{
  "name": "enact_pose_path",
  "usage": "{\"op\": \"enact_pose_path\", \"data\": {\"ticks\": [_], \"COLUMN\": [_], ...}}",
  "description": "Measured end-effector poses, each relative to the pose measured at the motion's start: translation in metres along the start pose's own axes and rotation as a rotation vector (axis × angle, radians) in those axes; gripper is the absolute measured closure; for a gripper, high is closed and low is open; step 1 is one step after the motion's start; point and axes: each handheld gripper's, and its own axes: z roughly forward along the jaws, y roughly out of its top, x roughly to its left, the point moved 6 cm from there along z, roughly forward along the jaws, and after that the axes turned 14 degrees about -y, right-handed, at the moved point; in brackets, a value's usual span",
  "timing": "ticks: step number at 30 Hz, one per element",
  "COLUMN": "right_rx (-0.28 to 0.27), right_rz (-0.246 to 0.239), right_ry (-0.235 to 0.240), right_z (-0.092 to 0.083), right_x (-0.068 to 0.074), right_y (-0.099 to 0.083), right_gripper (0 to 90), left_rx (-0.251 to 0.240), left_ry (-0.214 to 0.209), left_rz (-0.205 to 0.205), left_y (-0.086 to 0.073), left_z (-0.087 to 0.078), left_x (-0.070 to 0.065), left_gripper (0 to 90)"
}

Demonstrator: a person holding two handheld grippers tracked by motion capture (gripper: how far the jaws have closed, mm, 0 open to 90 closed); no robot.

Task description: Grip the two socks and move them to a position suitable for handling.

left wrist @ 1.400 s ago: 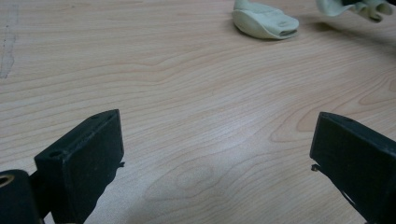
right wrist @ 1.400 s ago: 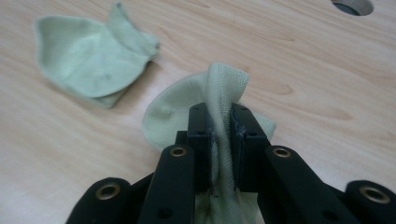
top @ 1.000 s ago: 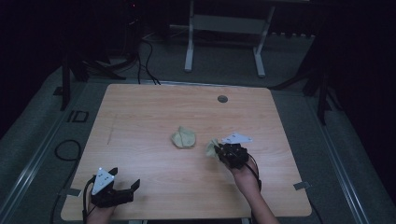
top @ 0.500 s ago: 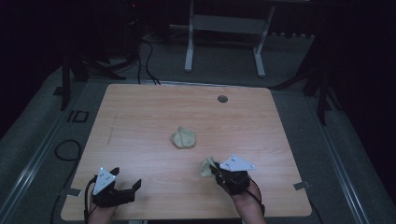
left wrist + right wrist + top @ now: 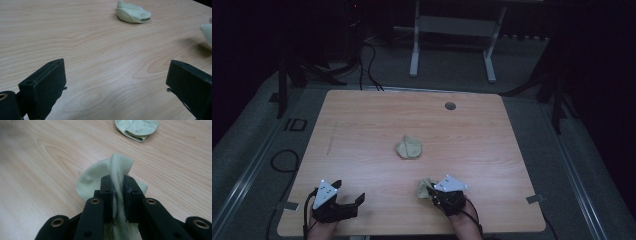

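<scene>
Right hand-held gripper (image 5: 117,187) pinched a pale sock (image 5: 120,170), apparently mid-carry near the worktop (image 5: 362,120) front edge. Left hand-held gripper (image 5: 115,82) spread, idle. Second sock (image 5: 408,147) probably needs fetching next.

room: dark | floor (image 5: 522,65): grey carpet | table (image 5: 362,125): light wood | desk frame (image 5: 452,30): white, behind | cables (image 5: 367,65): black

High view hangs above the near edge, looking down across the whole table (image 5: 362,120). Left gripper view skims low, aimed toward one o'clock; right gripper view sits close, aimed toward eleven. All three share the folded sock (image 5: 408,147) (image 5: 133,13) (image 5: 137,127).
</scene>
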Motion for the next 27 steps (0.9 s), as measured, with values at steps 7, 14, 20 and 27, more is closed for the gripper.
{"op": "enact_pose_path", "data": {"ticks": [7,14,20,27], "right_rx": [0.063,0.057,0.074,-0.005], "right_rz": [-0.019,-0.031,-0.007,-0.05], "right_ry": [-0.001,-0.005,0.079,0.117], "right_z": [0.02,0.022,0.02,-0.006], "right_x": [0.011,0.017,0.023,0.01], "right_y": [-0.014,-0.016,-0.013,0.008], "right_gripper": [78.5,68.5,46.4,47.1], "left_rx": [0.009,0.02,0.016,0.06], "left_ry": [0.001,-0.02,-0.045,-0.158], "left_rz": [0.005,-0.001,-0.009,0.05], "left_y": [-0.001,-0.001,0.005,0.018], "left_z": [-0.002,0.001,0.006,0.023], "left_x": [-0.002,-0.004,-0.012,-0.041], "left_gripper": [3.0,3.0,3.0,8.1]}}
